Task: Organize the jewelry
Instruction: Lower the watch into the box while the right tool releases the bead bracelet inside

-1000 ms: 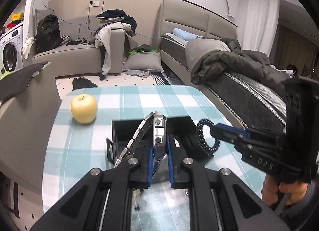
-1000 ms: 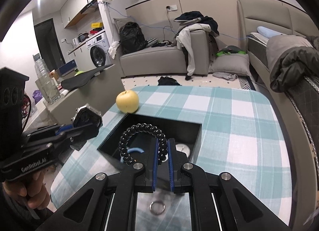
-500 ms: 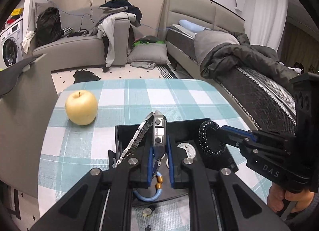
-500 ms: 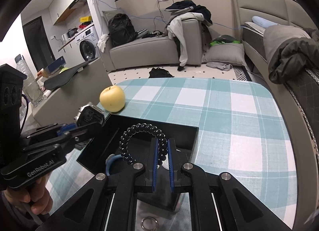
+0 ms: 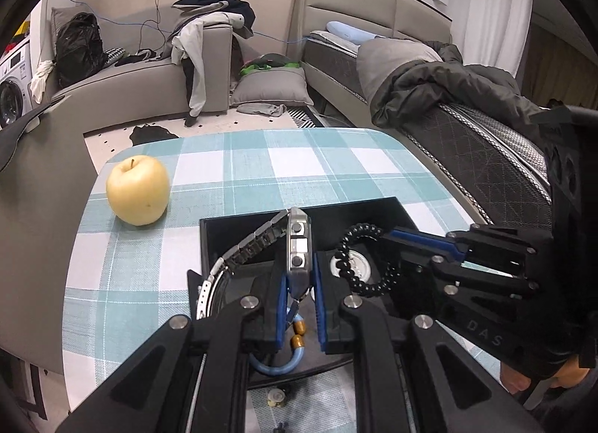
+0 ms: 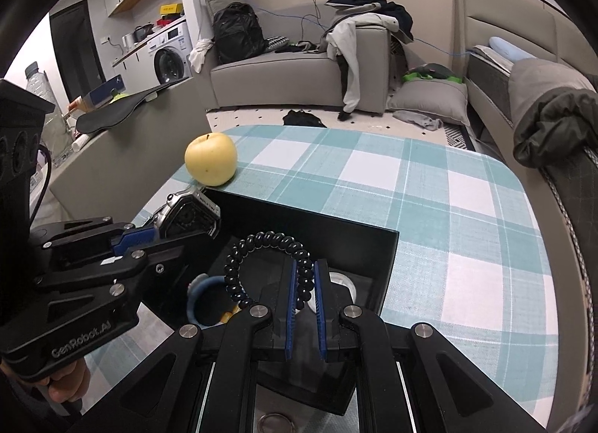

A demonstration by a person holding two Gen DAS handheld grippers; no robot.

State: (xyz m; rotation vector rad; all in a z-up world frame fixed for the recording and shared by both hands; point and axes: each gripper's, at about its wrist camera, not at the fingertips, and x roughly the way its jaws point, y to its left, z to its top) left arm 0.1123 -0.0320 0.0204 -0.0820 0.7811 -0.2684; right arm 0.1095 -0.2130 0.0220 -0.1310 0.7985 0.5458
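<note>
A black open jewelry box [image 5: 336, 210] [image 6: 385, 249] sits on the checked tablecloth. My left gripper [image 5: 299, 272] is shut on a silver metal watch [image 5: 298, 242], held on edge over the box's left part; the watch also shows in the right wrist view [image 6: 188, 214]. My right gripper [image 6: 304, 276] is shut on a black beaded bracelet [image 6: 261, 246], held over the box's middle; the bracelet also shows in the left wrist view [image 5: 355, 276]. A blue bangle with gold ends [image 5: 280, 362] [image 6: 198, 291] and a small white round piece [image 5: 355, 264] lie inside the box.
A yellow apple [image 5: 137, 190] [image 6: 211, 163] stands on the table left of the box. A metal ring [image 6: 274, 421] and small loose bits [image 5: 276, 397] lie on the cloth in front of the box. A bed lies to the right, a sofa beyond the table.
Both grippers have moved forward and down over the box, each with its piece. The box and apple now look closer, and the blue bangle has come into view.
</note>
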